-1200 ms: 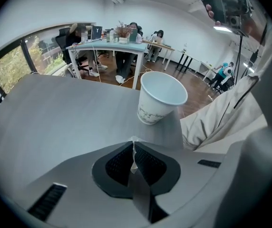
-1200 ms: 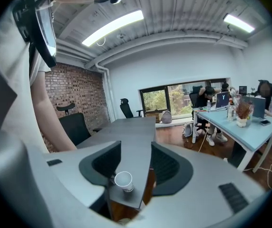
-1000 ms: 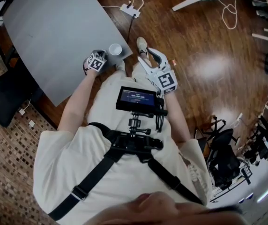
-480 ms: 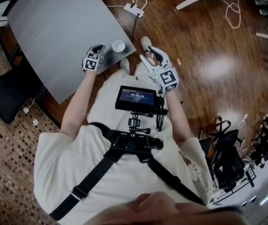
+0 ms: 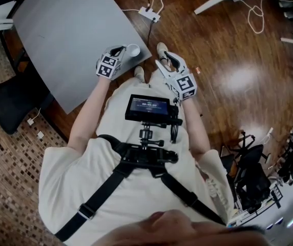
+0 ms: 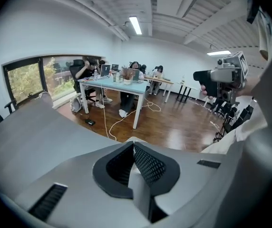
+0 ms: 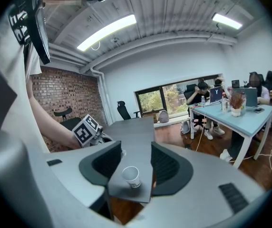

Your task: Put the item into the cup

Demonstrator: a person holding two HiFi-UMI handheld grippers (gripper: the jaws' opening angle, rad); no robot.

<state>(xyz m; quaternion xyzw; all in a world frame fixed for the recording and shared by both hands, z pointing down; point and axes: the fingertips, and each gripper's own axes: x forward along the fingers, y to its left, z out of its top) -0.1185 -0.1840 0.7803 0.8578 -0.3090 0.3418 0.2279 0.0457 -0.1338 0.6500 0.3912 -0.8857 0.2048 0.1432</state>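
In the head view a white paper cup (image 5: 132,49) stands upright at the corner of the grey desk (image 5: 59,29), upper centre of the frame; the left gripper (image 5: 120,50) lies over the desk edge just left of the cup, and the right gripper (image 5: 168,61) hangs over the wooden floor (image 5: 228,45) to the right, off the desk. In the left gripper view the left gripper (image 6: 132,144) has its jaws pressed together at the tips, and whether they pinch an item I cannot tell. In the right gripper view the right gripper (image 7: 136,148) has its jaws spread with nothing held; the cup (image 7: 131,176) shows between them on the desk (image 7: 131,132) corner, lower centre
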